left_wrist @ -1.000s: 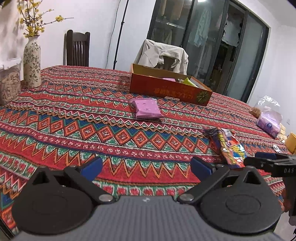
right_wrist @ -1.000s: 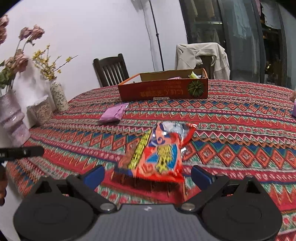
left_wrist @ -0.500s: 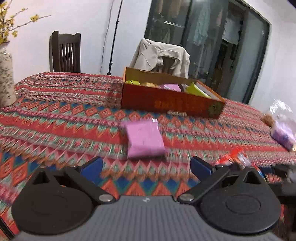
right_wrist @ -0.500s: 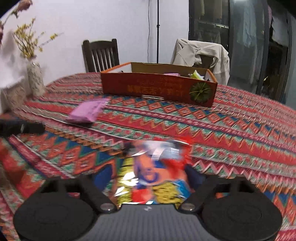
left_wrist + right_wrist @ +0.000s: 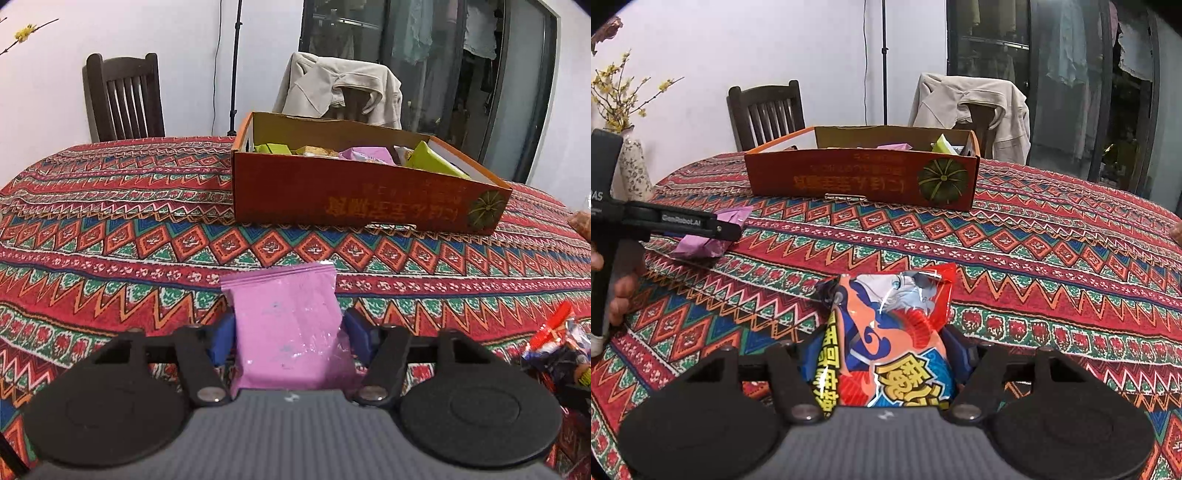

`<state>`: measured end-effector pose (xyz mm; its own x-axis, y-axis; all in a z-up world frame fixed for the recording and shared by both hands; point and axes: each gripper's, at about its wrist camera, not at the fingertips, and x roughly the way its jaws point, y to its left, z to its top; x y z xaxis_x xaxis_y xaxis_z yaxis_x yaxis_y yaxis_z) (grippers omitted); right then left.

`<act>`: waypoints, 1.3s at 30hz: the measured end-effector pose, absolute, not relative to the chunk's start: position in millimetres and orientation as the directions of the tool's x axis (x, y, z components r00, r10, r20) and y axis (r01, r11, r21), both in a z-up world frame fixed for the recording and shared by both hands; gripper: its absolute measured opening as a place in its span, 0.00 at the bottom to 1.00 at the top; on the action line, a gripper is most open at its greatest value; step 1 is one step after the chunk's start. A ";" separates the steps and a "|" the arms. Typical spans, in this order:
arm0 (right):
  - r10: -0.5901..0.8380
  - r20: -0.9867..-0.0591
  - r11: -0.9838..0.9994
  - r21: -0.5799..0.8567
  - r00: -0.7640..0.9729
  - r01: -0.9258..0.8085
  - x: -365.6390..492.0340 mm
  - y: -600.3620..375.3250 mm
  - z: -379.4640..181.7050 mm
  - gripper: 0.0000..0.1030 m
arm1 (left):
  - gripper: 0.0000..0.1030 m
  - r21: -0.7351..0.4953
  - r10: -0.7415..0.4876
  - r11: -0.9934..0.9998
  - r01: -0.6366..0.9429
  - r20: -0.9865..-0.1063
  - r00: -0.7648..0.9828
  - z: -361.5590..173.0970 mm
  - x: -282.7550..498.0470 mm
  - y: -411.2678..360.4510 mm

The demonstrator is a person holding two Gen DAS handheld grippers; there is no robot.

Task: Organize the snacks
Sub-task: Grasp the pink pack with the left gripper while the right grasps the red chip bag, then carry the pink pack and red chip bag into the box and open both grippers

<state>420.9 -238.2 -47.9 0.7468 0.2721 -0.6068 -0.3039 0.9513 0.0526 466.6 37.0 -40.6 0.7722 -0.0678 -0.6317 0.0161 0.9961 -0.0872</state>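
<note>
- Pink glossy plastic snack packet (image 5: 291,328) sits between the blue pads of the left gripper (image 5: 291,334), left wrist view; the fingers have closed in against both its sides, so I read it as gripped. Long axis runs straight ahead along the fingers.
- Same view: open orange cardboard box (image 5: 354,199) is dead ahead of the packet, well apart, across the red patterned tablecloth (image 5: 110,236). It already holds green, pink and beige packets.
- Right wrist view: orange-and-blue foil snack bag (image 5: 886,339) is clamped in the right gripper (image 5: 882,358), long axis also pointing at the box (image 5: 864,181).
- From this view the left gripper (image 5: 713,230) looks nearer the box.
- Judgement: next move is a forward carry over the box's near wall.
</note>
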 end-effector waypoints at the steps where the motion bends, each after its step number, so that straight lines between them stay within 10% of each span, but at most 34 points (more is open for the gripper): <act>1: 0.274 -0.606 0.951 0.053 0.747 -0.306 420.8 -238.3 -48.1 0.63 | 0.60 -0.104 -0.078 0.994 0.014 -0.637 0.767 -38.5 464.3 38.7; 19: 0.354 -0.564 0.926 0.101 0.746 -0.363 329.5 -252.1 -29.0 0.59 | 0.60 -0.300 -0.187 0.954 0.007 -0.576 0.796 -0.2 294.2 46.2; 39: 0.457 -0.434 0.884 0.123 0.776 -0.452 375.7 -264.5 46.2 0.59 | 0.60 -0.294 -0.332 0.930 0.222 -0.411 0.849 88.0 398.5 59.0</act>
